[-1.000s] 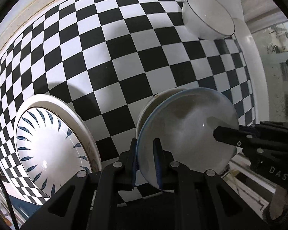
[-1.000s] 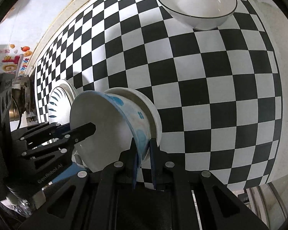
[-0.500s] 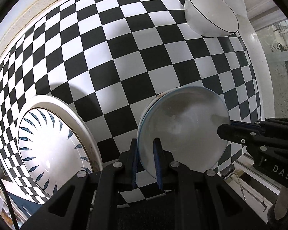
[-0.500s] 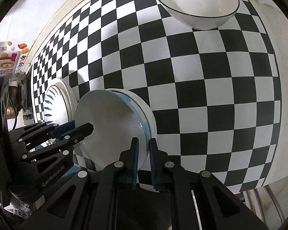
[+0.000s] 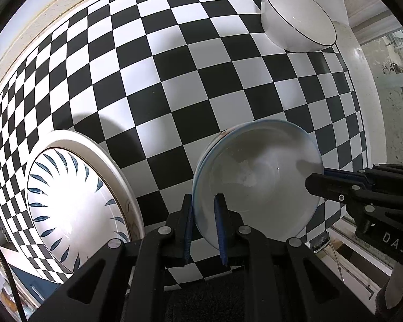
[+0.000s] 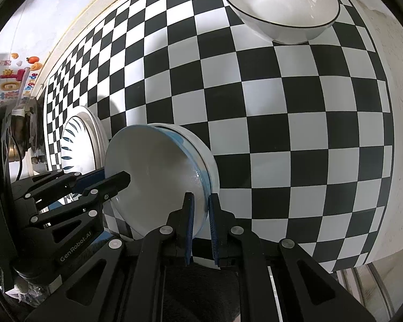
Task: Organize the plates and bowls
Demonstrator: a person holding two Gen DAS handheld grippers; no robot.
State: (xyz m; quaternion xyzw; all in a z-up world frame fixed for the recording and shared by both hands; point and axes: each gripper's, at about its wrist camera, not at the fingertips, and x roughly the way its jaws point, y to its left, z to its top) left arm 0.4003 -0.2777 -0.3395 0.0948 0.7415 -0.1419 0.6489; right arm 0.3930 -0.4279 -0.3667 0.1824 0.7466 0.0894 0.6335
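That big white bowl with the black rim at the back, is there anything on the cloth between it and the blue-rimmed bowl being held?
Nothing: in both wrist views only bare checkered cloth separates the black-rimmed bowl from the blue-rimmed bowl.

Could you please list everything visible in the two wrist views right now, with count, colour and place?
Blue-rimmed bowl: one, white inside with a blue outer band, nested in another bowl near the cloth's front edge, gripped at its rim from two sides.
Lower bowl: one, white, under the blue-rimmed bowl.
Black-rimmed bowl: one, white with a thin black rim, at the far side of the cloth.
Plate: one, white with dark blue leaf strokes, left of the nested bowls.
Checkered cloth: one, black and white, under all the dishes.
Stickers: several, orange and yellow, far left on the wall.
Left gripper: black with blue pads, shut on the blue-rimmed bowl's rim.
Right gripper: same, shut on the opposite rim.
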